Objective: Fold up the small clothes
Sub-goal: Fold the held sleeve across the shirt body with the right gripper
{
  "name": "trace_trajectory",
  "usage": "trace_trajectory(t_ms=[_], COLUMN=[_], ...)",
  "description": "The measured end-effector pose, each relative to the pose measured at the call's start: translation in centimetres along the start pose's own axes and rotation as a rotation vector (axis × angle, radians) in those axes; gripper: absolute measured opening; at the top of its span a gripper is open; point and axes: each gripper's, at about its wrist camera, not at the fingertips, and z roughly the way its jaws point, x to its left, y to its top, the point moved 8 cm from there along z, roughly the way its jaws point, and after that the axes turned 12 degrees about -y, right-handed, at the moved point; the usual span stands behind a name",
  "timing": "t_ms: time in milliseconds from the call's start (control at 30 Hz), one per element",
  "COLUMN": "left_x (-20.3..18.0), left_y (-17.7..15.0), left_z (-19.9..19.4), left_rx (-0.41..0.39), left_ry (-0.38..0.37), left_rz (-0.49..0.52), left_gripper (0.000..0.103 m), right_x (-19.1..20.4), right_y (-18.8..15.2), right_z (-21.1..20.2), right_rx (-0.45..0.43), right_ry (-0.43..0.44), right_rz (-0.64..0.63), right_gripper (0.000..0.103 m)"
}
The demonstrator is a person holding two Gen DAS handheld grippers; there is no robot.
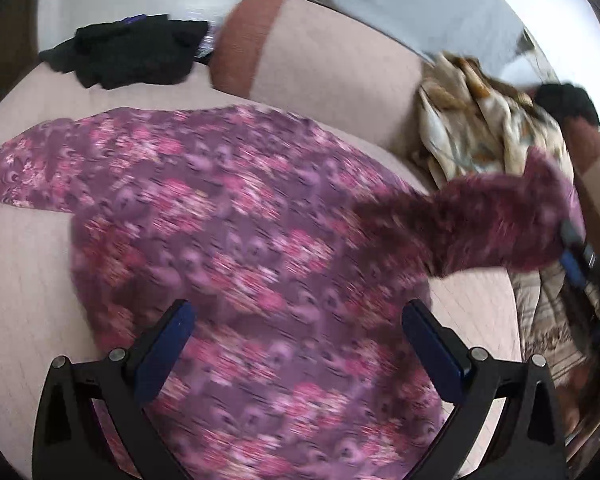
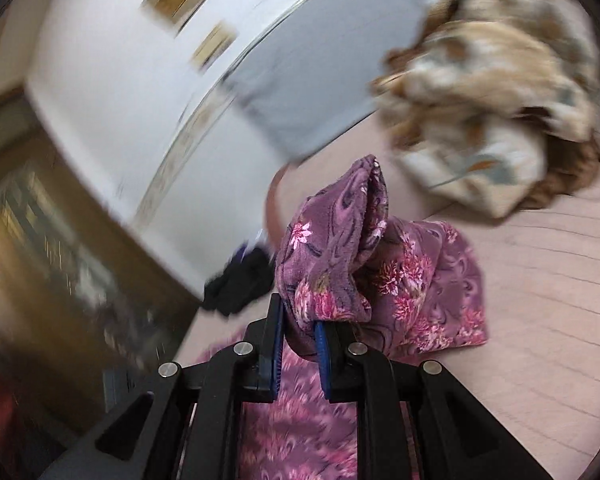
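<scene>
A purple garment with pink flowers (image 1: 240,240) lies spread on the pinkish bed surface (image 1: 20,280). My left gripper (image 1: 296,320) is open and empty, hovering just above the garment's near part. My right gripper (image 2: 298,320) is shut on a bunched sleeve of the same garment (image 2: 340,248) and holds it lifted off the surface. In the left wrist view that lifted sleeve (image 1: 480,220) stretches to the right, where the right gripper's blue pads (image 1: 572,264) pinch it.
A black garment (image 1: 128,52) lies at the far left, also in the right wrist view (image 2: 240,284). A cream and brown patterned cloth heap (image 1: 480,120) sits at the right, also in the right wrist view (image 2: 488,92). A brown-ended bolster (image 1: 320,60) lies behind. White wall beyond.
</scene>
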Motion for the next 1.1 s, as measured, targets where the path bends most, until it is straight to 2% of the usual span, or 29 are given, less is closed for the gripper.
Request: trace_trajectory(t_ms=[33,100,200,267,333,400,500,567,600,633,667,700,800,867,1000,1067,1100], left_x=[1.0,3.5,5.5,6.7,8.3,9.6,10.5,10.5,10.3,10.3,10.3,10.1,9.2,8.2,6.0,5.8,6.2], left_y=[0.3,0.6,1.2,1.7,1.9,1.6,0.9,0.3,-0.2,-0.8,-1.1,-1.5,-2.3,-3.1,-5.3,-5.7,-5.8], left_z=[-0.3,-1.0,-2.0,-3.1,-3.4,-2.8,-1.7,-1.1,-0.6,0.0,0.4,0.8,1.3,1.7,2.5,3.1,3.4], left_rx=[-0.008,-0.011,-0.009,-0.033,-0.056,-0.029,0.006,0.014,0.039,0.071,0.092,0.114,0.138,0.171,0.248,0.273,0.283], left_ry=[-0.003,-0.025,-0.138,-0.169,-0.151,-0.137,-0.158,-0.114,-0.058,-0.016,0.003,0.016,0.026,0.048,0.126,0.168,0.189], left_rz=[-0.012,-0.100,-0.228,-0.275,-0.300,-0.341,-0.404,-0.392,-0.360,-0.331,-0.315,-0.299,-0.278,-0.246,-0.143,-0.080,-0.077], left_gripper=[0.103,0.103,0.103,0.103,0.103,0.103,0.103,0.103,0.103,0.103,0.103,0.103,0.095,0.092,0.087,0.086,0.079], right_x=[1.3,4.2,7.7,10.7,12.1,12.6,12.9,13.8,14.0,13.9,13.7,13.2,9.8,6.1,-2.5,-6.3,-7.5], right_y=[-1.0,-3.7,-7.2,-11.1,-14.8,-19.3,-23.6,-26.2,-26.7,-26.2,-25.5,-24.2,-19.3,-15.7,-9.2,-7.9,-7.6], right_z=[1.0,3.2,5.7,7.0,8.4,10.4,12.2,12.4,12.3,12.0,11.8,11.6,11.7,12.4,13.6,14.0,14.4], right_rx=[0.024,0.081,0.145,0.230,0.298,0.407,0.515,0.582,0.581,0.540,0.522,0.509,0.467,0.434,0.367,0.377,0.389], right_ry=[0.007,0.019,0.057,0.095,0.072,0.050,0.057,0.077,0.058,0.022,0.010,0.018,-0.019,-0.082,-0.248,-0.377,-0.429], right_rz=[-0.030,-0.105,-0.215,-0.316,-0.418,-0.489,-0.522,-0.586,-0.652,-0.688,-0.683,-0.644,-0.495,-0.362,-0.100,-0.066,-0.077], right_gripper=[0.016,0.016,0.016,0.016,0.017,0.018,0.018,0.020,0.027,0.036,0.054,0.061,0.062,0.062,0.062,0.062,0.058])
